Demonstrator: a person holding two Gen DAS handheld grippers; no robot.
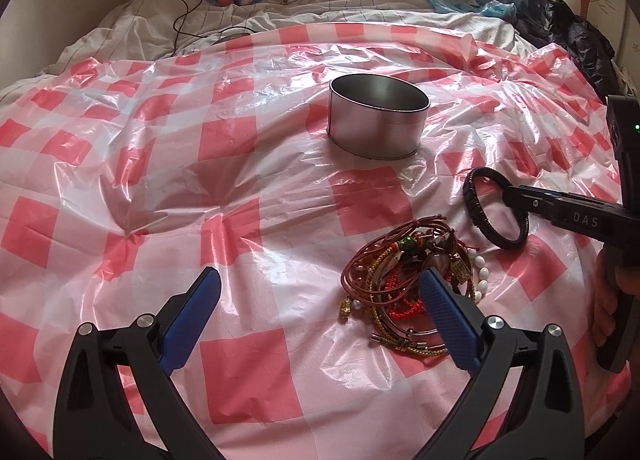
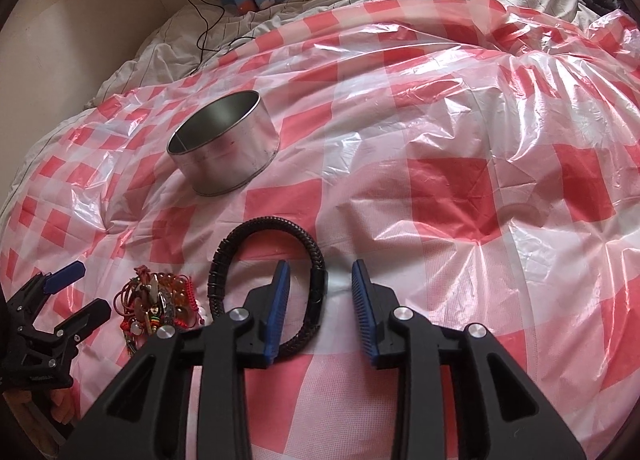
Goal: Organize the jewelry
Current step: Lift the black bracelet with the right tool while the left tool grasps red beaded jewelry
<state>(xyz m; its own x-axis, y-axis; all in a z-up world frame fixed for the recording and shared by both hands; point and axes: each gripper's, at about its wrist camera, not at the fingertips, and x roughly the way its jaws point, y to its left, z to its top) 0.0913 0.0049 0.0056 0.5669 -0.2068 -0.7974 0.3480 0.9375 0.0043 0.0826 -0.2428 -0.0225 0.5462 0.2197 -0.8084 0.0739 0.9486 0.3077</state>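
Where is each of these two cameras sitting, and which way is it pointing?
Left wrist view: on the left gripper, looking forward over its open blue fingers at the tangled jewelry pile and the metal tin; the right gripper comes in from the right edge.
Right wrist view: on the right gripper, looking over its fingers, open around one side of the black bracelet; the left gripper shows lower left.
Both share tin, pile, bracelet and checkered plastic sheet.

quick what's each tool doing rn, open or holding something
Left tool: open, holding nothing, beside the jewelry pile.
Right tool: open, fingers either side of the black bracelet, not clamped.
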